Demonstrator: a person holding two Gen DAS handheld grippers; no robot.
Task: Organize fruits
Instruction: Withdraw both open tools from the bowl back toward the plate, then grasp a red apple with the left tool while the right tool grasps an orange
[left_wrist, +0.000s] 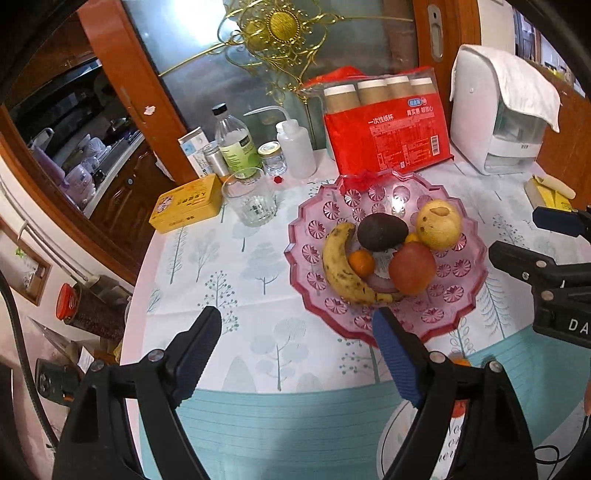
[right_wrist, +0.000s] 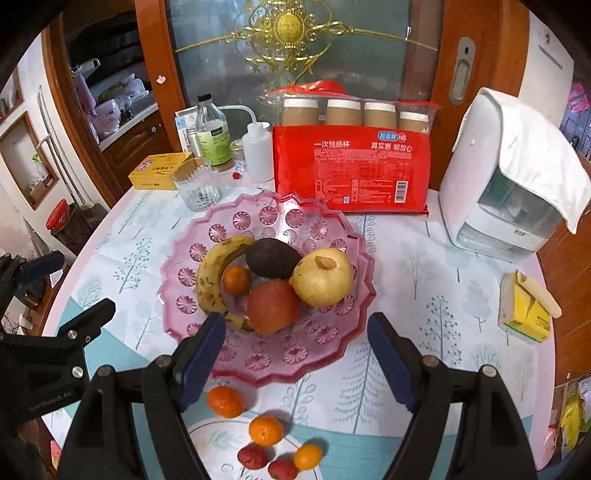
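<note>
A pink glass plate (right_wrist: 258, 218) (left_wrist: 332, 206) holds a spotted banana (right_wrist: 208, 277) (left_wrist: 338, 266), a dark avocado (right_wrist: 271, 258), a yellow pear (right_wrist: 323, 277), a red apple (right_wrist: 273, 306) and one tangerine (right_wrist: 236, 280). Three loose tangerines (right_wrist: 225, 401) and two small red fruits (right_wrist: 253, 456) lie on the cloth in front of the plate. My right gripper (right_wrist: 295, 332) hovers open above the plate's near rim, holding nothing. My left gripper (left_wrist: 295, 332) is open over the cloth, left of the plate, with nothing between its fingers.
Behind the plate stand a drinking glass (right_wrist: 195, 188), a yellow tin (right_wrist: 159, 171), bottles (right_wrist: 212, 133), a red pack of paper cups (right_wrist: 351, 170) and a white appliance (right_wrist: 509, 184). A yellow tissue pack (right_wrist: 524, 310) lies at the right. The round table's edge curves close on the left.
</note>
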